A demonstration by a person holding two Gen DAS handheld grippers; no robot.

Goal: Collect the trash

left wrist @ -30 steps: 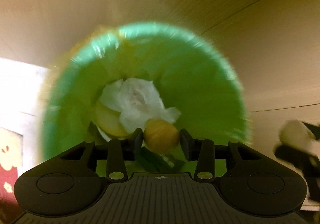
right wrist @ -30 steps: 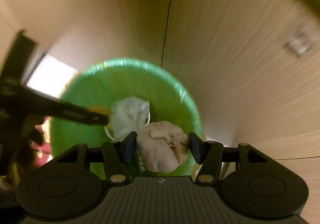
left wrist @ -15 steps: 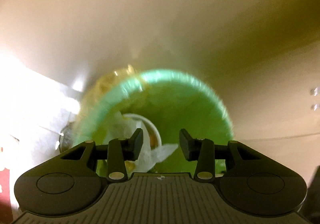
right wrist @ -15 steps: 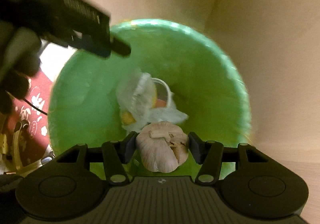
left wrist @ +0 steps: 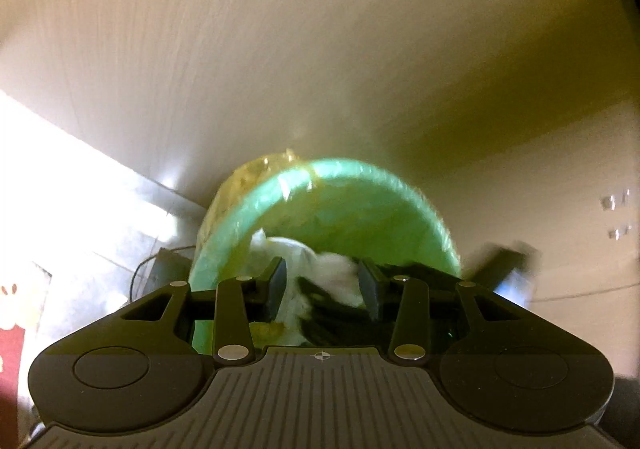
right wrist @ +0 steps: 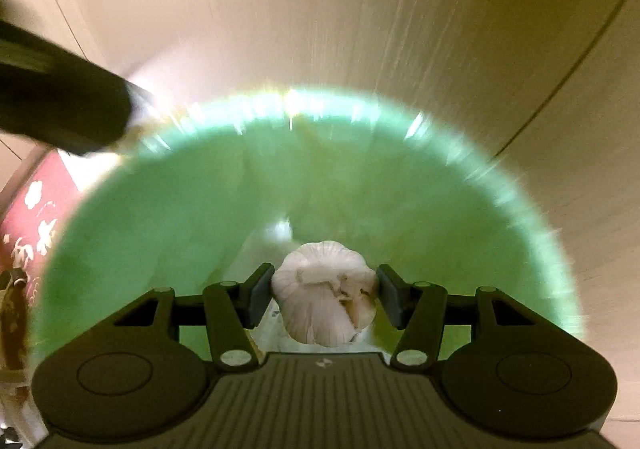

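Wall: a pale wood-grain wall [right wrist: 320,9] fills the background of both views; the bin stands close against it.
Bin: a round bin [right wrist: 168,217] lined with a green bag, mouth open. In the right wrist view it nearly fills the picture; in the left wrist view [left wrist: 360,189] it sits smaller and lower.
Bin contents: crumpled white paper [left wrist: 332,269] lies inside, with a yellowish scrap beside it.
Right gripper [right wrist: 325,295]: pinching a whole garlic bulb [right wrist: 326,293] between its two pads, directly over the bin mouth and pointing steeply down.
Left gripper [left wrist: 322,289]: jaws spread with nothing between them, aimed at the bin from the side.
Step in hand: I judge this to be the drop-off, with the garlic bulb held above the bin and not yet released.
Next move: it calls for spreading the right jaws so the bulb falls inside, clear of the rim.
Only in the right view: the garlic bulb itself, a red patterned mat [right wrist: 36,217] at the left, and a blurred dark shape at upper left, probably the left tool.
Only in the left view: bright floor tiles [left wrist: 80,217], and a blurred dark shape at the bin, likely the right tool.
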